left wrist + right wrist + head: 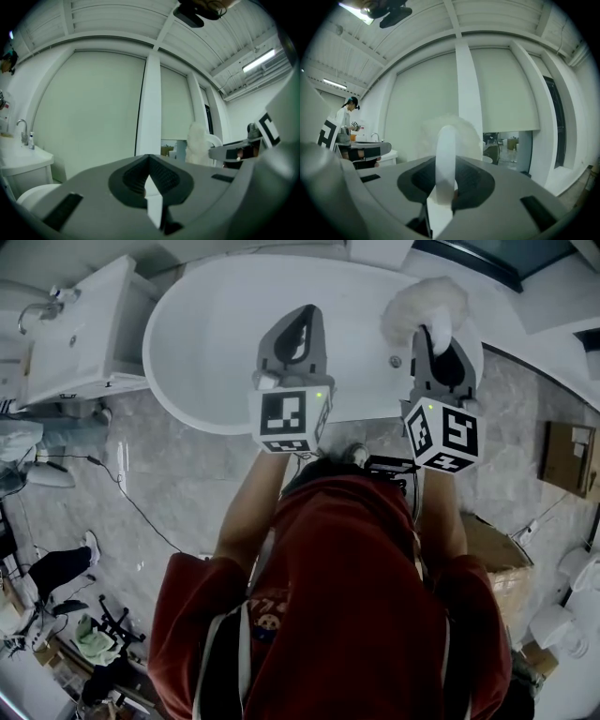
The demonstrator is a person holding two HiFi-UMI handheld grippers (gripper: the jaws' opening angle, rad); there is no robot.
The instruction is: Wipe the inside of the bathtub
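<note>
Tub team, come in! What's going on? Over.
Left gripper shut, empty. Right gripper shut on fluffy duster, held clear of bathtub. Nothing blocking.

Grey marbled floor (178, 474), white washbasin unit (89, 338) (tap (36, 307) at its end), cardboard box (567, 457) at right
</note>
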